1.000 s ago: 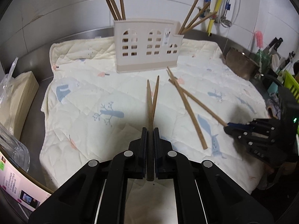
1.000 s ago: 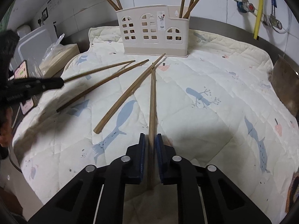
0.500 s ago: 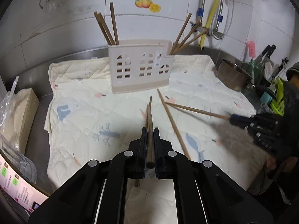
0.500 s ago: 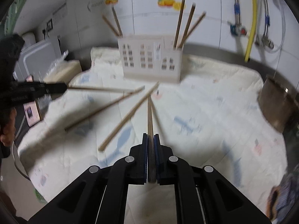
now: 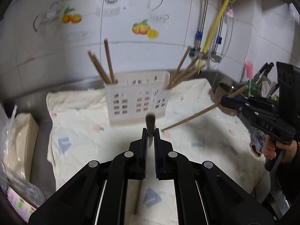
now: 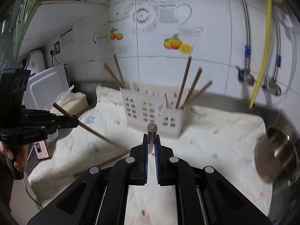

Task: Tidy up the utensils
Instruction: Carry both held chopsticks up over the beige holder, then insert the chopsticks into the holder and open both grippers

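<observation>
A cream utensil holder [image 5: 137, 98] [image 6: 152, 111] stands on the quilted cloth with several chopsticks upright in its two end compartments. My left gripper [image 5: 150, 132] is shut on a wooden chopstick [image 5: 150, 121] that points at the camera; it also shows in the right wrist view [image 6: 65, 121] with its chopstick [image 6: 97, 134] slanting down to the cloth. My right gripper [image 6: 151, 137] is shut on another chopstick [image 6: 151, 128]; it shows in the left wrist view [image 5: 225, 100] with its chopstick [image 5: 189, 119] angled down-left. One more chopstick [image 6: 105, 162] lies on the cloth.
The patterned cloth [image 5: 78, 116] covers a steel counter against a tiled wall. A steel pot [image 6: 275, 155] sits at the right, pipes and a yellow hose [image 5: 215, 35] behind it. A cardboard-coloured box [image 5: 20, 138] and a white container [image 6: 45, 88] stand at the left.
Both grippers have lifted their chopsticks off the cloth and tilted them upward. The view now faces the holder and wall instead of looking down on the cloth.
</observation>
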Motion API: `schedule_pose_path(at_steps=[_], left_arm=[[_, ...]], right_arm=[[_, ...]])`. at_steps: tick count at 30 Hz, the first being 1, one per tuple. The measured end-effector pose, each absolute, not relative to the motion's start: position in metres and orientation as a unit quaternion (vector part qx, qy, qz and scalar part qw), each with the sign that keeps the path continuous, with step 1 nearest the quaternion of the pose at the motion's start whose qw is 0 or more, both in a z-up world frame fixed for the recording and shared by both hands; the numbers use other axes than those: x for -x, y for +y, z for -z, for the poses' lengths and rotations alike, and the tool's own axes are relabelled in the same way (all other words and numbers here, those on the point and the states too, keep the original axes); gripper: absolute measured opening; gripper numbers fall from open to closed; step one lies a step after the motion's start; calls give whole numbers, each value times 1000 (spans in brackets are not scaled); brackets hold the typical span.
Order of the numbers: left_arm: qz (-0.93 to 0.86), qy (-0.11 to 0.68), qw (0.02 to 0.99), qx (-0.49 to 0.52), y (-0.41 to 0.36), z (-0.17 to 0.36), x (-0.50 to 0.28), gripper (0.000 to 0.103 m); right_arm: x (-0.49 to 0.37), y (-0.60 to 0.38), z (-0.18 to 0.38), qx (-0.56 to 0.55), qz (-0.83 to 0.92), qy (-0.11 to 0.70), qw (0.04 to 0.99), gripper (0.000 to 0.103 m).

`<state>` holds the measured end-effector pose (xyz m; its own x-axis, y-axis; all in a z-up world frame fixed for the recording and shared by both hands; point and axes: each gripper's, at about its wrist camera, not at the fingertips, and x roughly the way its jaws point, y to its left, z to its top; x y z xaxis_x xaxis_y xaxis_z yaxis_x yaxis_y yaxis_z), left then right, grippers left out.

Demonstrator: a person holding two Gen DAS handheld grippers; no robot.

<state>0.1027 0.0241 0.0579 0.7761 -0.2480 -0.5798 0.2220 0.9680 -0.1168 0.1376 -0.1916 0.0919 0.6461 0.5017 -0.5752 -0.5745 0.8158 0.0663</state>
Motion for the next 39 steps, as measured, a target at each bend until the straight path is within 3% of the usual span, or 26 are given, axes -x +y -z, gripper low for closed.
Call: schedule_pose_path(at_steps=[19, 39], left_arm=[[91, 205, 974, -2, 30, -199, -178, 5], [54, 286, 956, 34, 51, -129, -244, 6]], right_arm=[[-203, -198, -198, 80, -322, 266, 905, 6], [-258, -170, -162, 110, -303, 336, 885, 6]])
